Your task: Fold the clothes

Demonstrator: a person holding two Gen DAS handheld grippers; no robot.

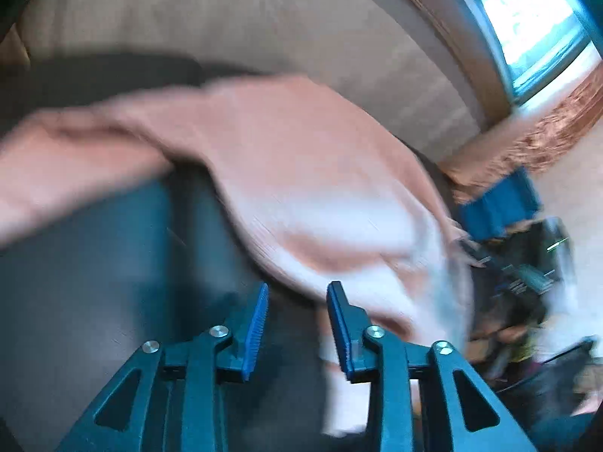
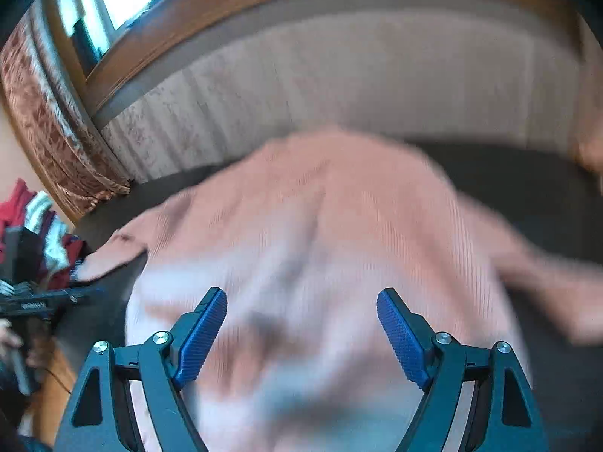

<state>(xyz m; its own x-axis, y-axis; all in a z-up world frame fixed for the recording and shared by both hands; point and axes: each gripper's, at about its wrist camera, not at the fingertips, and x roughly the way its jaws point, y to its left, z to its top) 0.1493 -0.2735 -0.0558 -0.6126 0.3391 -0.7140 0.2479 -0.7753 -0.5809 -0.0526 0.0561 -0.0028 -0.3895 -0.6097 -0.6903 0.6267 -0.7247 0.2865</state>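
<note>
Right wrist view: pink ribbed garment (image 2: 320,226) lies spread, soft and limp; right tongs (image 2: 301,324) wide, left tongs (image 1: 297,324) narrow, both empty; hem suits gripping.

The right gripper (image 2: 301,312) stands with its jaws spread wide, nothing between the blue ribbed pads (image 2: 201,335). Beyond them a pink ribbed garment (image 2: 324,226) lies blurred on a dark surface (image 2: 527,188), one sleeve (image 2: 109,254) reaching toward nine o'clock, where red and white clothes (image 2: 41,226) are heaped. A patterned curtain (image 2: 45,128) hangs at ten o'clock
</note>
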